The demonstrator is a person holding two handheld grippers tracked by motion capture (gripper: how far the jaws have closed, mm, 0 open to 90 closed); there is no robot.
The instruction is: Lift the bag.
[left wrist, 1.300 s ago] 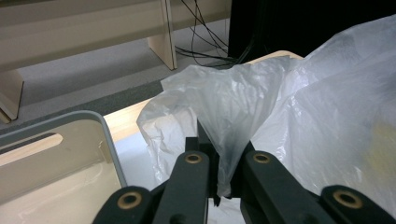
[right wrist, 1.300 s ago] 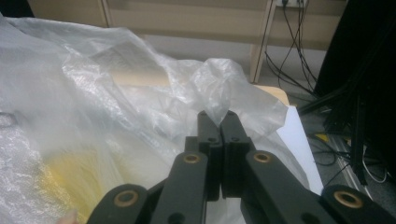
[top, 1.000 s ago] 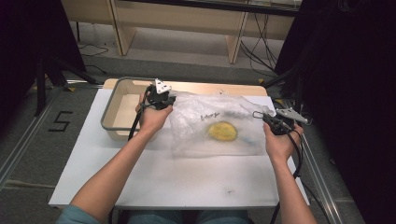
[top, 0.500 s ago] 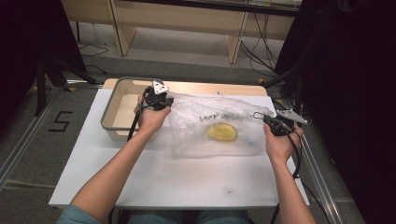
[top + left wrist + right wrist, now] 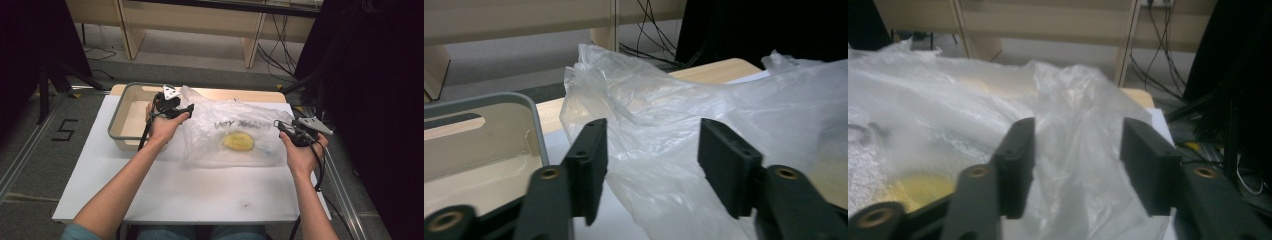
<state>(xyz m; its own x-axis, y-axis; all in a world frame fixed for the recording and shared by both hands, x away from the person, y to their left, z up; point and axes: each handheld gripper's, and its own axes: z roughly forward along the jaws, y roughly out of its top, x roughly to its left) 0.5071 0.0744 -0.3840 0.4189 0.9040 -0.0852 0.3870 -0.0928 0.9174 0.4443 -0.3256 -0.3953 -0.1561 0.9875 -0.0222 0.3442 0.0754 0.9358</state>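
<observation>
A clear plastic bag point(image 5: 235, 131) with dark lettering lies crumpled on the white table point(image 5: 200, 192); a yellow round thing point(image 5: 238, 141) shows through it. My left gripper point(image 5: 186, 111) is at the bag's upper left corner. Its jaws have just been opening and now stand apart. In the left gripper view the bag point(image 5: 664, 110) bunches up between and beyond the jaws of the left gripper point(image 5: 651, 150), free of both pads. My right gripper point(image 5: 280, 127), at the bag's right edge, has likewise just opened. In the right gripper view the film point(image 5: 1078, 100) rises between the right gripper's point(image 5: 1075, 150) pads, untouched.
A beige tray with a grey rim point(image 5: 116, 117) stands at the table's back left, just behind my left hand; its rim point(image 5: 536, 120) is close beside the left jaw. Wooden furniture legs and cables point(image 5: 280, 55) are on the floor beyond the table. Dark stands flank both sides.
Both grippers were shut on the bag's edges; now both stand open and the film has come free of them. The hands have barely shifted.
</observation>
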